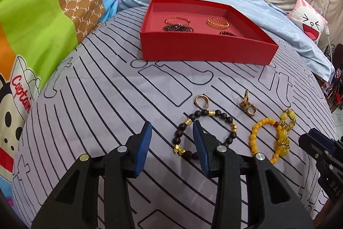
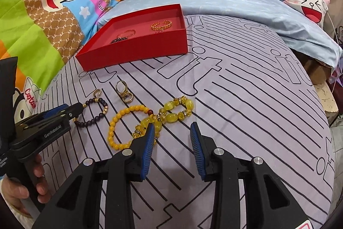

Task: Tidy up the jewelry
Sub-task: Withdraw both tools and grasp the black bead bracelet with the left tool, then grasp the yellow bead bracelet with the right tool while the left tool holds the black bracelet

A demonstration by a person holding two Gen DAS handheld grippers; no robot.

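A red box [image 1: 205,53] [image 2: 137,55] sits at the back of the striped bed sheet and holds gold bangles [image 1: 217,21] and dark bead bracelets [image 1: 178,27]. In front of it lie a dark bead bracelet with gold charms [image 1: 229,121] [image 2: 96,119], an opaque yellow bead bracelet [image 1: 255,134] [image 2: 120,123], a translucent yellow bracelet [image 1: 285,132] [image 2: 175,113] and gold rings [image 1: 248,106] [image 2: 124,91]. My left gripper [image 1: 172,125] [image 2: 72,111] is open over the dark bracelet's left side. My right gripper [image 2: 172,125] [image 1: 310,138] is open, its left finger beside the translucent bracelet.
A colourful cartoon quilt [image 1: 42,25] is piled along the left. A light blue sheet [image 2: 246,5] and a pink cartoon pillow [image 2: 308,3] lie behind and to the right. A person's hand [image 2: 38,175] holds the left gripper's handle. The bed drops off at the right.
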